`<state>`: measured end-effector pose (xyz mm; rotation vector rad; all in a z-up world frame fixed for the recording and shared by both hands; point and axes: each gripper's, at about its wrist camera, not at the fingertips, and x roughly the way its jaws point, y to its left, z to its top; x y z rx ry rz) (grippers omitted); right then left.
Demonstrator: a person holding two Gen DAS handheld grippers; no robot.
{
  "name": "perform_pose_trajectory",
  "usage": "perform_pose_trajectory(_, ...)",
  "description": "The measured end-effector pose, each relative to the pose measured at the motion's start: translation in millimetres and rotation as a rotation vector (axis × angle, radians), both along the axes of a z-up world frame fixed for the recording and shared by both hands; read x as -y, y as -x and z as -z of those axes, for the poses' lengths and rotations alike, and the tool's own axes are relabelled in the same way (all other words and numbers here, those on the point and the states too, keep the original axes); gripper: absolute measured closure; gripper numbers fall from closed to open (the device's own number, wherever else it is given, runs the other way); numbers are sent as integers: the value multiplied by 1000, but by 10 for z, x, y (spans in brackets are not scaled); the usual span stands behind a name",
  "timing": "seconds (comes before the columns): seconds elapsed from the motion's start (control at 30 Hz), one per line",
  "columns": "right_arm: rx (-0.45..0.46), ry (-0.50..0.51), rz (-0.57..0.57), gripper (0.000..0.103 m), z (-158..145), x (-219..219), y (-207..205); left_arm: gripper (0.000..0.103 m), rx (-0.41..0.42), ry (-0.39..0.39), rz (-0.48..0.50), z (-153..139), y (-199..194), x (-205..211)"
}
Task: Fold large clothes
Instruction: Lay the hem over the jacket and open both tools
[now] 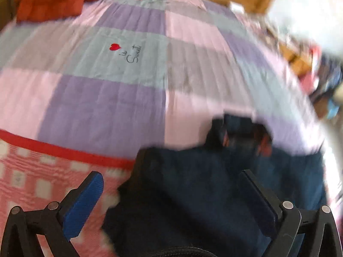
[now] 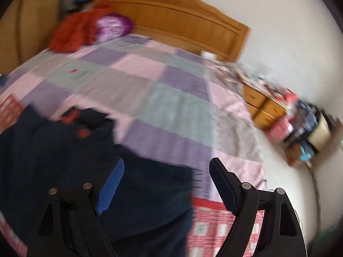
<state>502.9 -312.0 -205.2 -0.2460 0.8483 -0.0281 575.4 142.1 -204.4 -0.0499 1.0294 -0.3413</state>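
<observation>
Your dark navy garment (image 1: 193, 203) lies at the near edge of the bed, on the checked quilt (image 1: 96, 102) and partly over the pink-and-white gingham blanket (image 1: 32, 188) with the red trim. Both views are motion-blurred, so the detail is soft. Left gripper (image 1: 171, 197) is spread wide, with dark cloth filling the space between the fingers but nothing pinched. Right gripper (image 2: 167, 182) is also spread wide above the garment's right side (image 2: 139, 192) and holds nothing. The garment looks like soft, limp, medium-weight fabric that will sag and drape the moment you lift it, so it is not fragile, not stiff and not slippery against the textured pads. It looks bunched toward the collar end, where red patches (image 2: 82, 132) show, but I cannot tell what kind of garment it is. Take hold at an outer hem or corner on each side and pinch a single layer if you can, since a thick bunch may slip out. Keep both grips level so the cloth stays taut between them. There are no bins or baskets on the bed; a wooden drawer unit (image 2: 263, 109) stands beside it with clutter piled on top and its drawers shut, contents hidden. An orange-red cloth heap (image 2: 72, 32) and a purple pillow (image 2: 111, 27) sit by the headboard (image 2: 182, 21), well apart from your work.
</observation>
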Motion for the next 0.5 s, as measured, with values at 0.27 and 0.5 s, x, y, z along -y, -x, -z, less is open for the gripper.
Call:
perform_pose_trajectory(0.27, -239, -89, 51, 18, 941, -845, 619, 0, -16, -92, 140, 789, 1277, 621)
perform_pose_trajectory(0.5, -279, -60, 146, 0, 1494, -769, -132, 0, 18, -186, 156, 1374, 921, 1035)
